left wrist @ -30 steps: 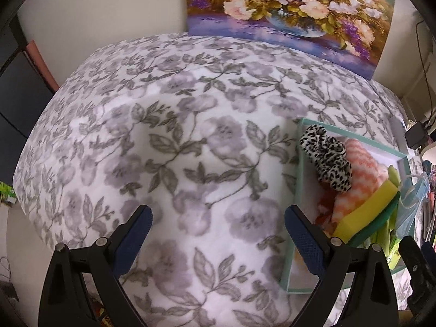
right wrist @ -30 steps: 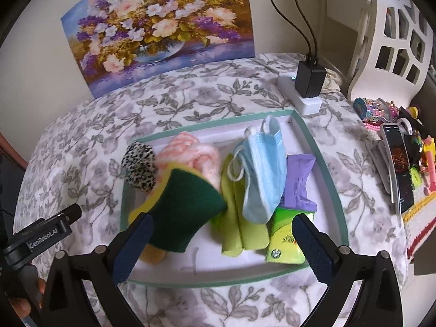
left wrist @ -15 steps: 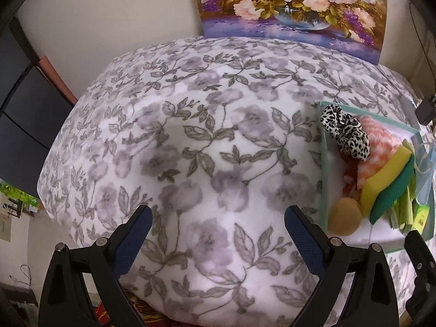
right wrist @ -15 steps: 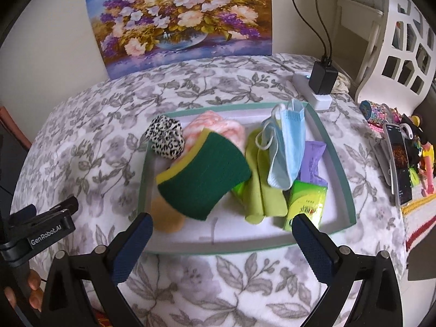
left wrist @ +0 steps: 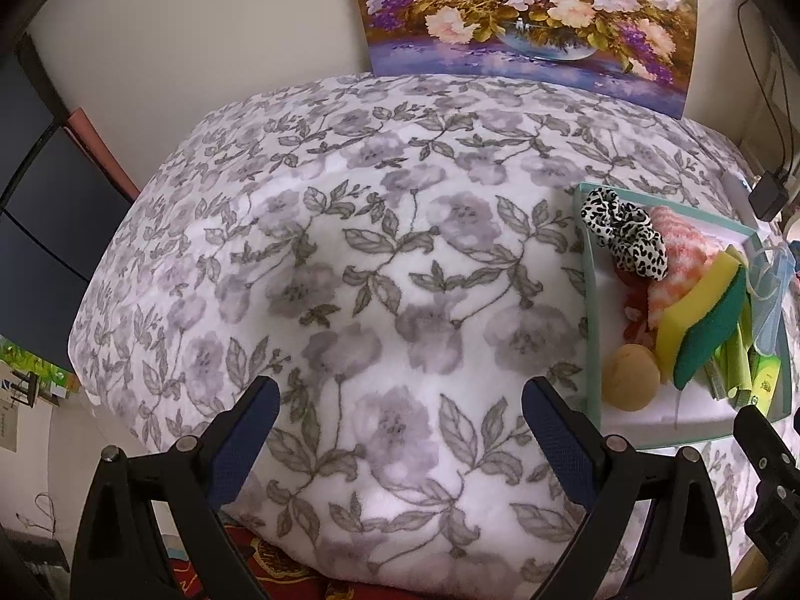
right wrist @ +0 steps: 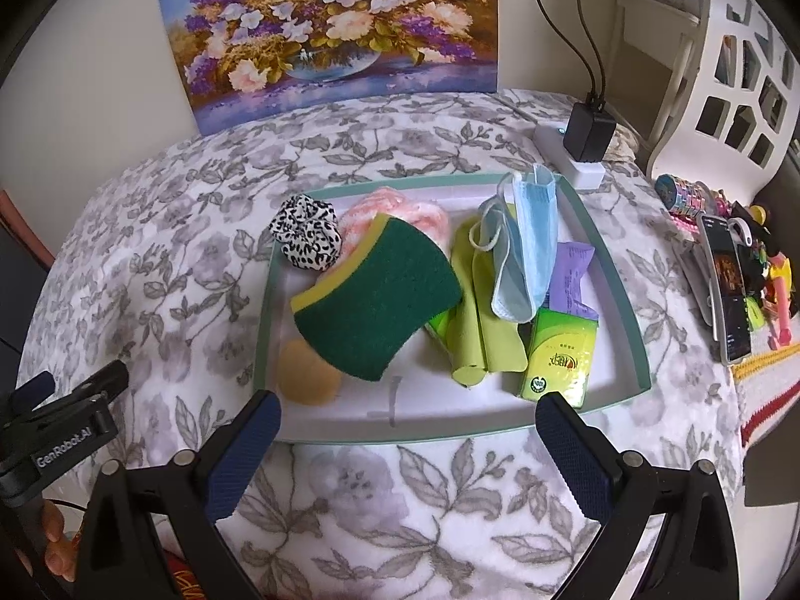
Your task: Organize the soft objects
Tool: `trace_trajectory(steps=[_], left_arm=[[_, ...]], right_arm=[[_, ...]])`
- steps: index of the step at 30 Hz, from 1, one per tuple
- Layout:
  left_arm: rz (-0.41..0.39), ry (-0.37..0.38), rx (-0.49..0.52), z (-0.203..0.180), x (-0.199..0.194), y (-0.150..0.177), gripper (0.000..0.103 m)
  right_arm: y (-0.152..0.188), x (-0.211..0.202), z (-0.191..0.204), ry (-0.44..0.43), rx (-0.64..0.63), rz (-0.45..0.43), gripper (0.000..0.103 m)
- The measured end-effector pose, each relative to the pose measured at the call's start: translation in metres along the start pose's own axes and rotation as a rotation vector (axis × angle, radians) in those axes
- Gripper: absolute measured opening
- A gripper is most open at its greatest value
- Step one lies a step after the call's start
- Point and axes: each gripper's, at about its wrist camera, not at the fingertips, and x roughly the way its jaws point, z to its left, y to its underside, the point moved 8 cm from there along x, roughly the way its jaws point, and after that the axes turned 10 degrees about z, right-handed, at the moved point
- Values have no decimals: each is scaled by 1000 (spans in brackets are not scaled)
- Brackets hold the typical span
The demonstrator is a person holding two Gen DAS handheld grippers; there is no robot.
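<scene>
Both tongs spread wide, empty: right gripper (right wrist: pixel 407 432) just before tray (right wrist: pixel 625 300), left gripper (left wrist: pixel 400 417) left of it; sponge (right wrist: pixel 380 295) in tray.

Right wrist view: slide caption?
Open right gripper faces a tray holding sponge, mask, scrunchie and tissues.

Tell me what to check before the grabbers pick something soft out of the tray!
1. Right gripper open, nothing in it: ok.
2. Left gripper open, nothing in it: ok.
3. Right gripper faces the tray: ok.
4. Left gripper faces the tray: not ok, it looks at bare blanket.
5. Green sponge on top, nothing lying over it: ok.
6. What lies under the blue mask: cannot tell fully.
</scene>
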Motion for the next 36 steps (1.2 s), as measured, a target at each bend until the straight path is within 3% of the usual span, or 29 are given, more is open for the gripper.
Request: trace_trajectory(steps=[36], left_arm=[[34, 20, 17, 2, 4, 2, 98]], right_arm=[[-1, 7, 0, 16, -14, 35, 103]])
